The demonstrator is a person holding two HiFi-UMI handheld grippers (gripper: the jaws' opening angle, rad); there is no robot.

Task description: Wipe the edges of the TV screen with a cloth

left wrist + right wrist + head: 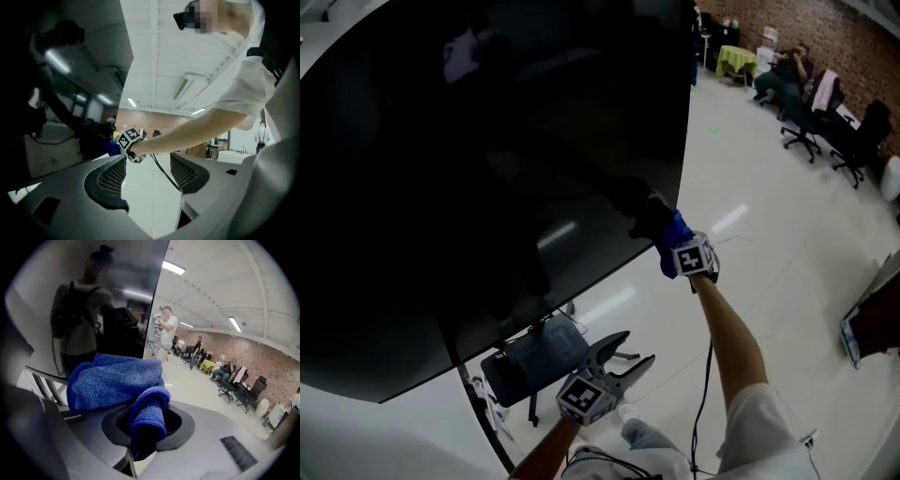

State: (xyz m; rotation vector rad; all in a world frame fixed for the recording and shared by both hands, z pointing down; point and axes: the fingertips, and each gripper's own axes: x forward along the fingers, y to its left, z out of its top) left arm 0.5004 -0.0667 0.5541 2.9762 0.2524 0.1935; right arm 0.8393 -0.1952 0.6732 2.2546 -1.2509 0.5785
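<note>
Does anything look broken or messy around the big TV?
Nothing really stands out. The TV screen looks whole, with no crack showing. The blue cloth is bunched in the right gripper at the screen's right edge, one fold flopping over a jaw, which is fine for wiping. The left gripper hangs open and empty.

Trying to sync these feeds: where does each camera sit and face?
Head view: head-mounted, facing down on TV screen, forearms, left gripper, right gripper.
Left gripper view: rides left gripper, faces up past open jaws at right forearm.
Right gripper view: rides right gripper, faces screen edge over clamped cloth.
Shared: first two show right gripper.
</note>
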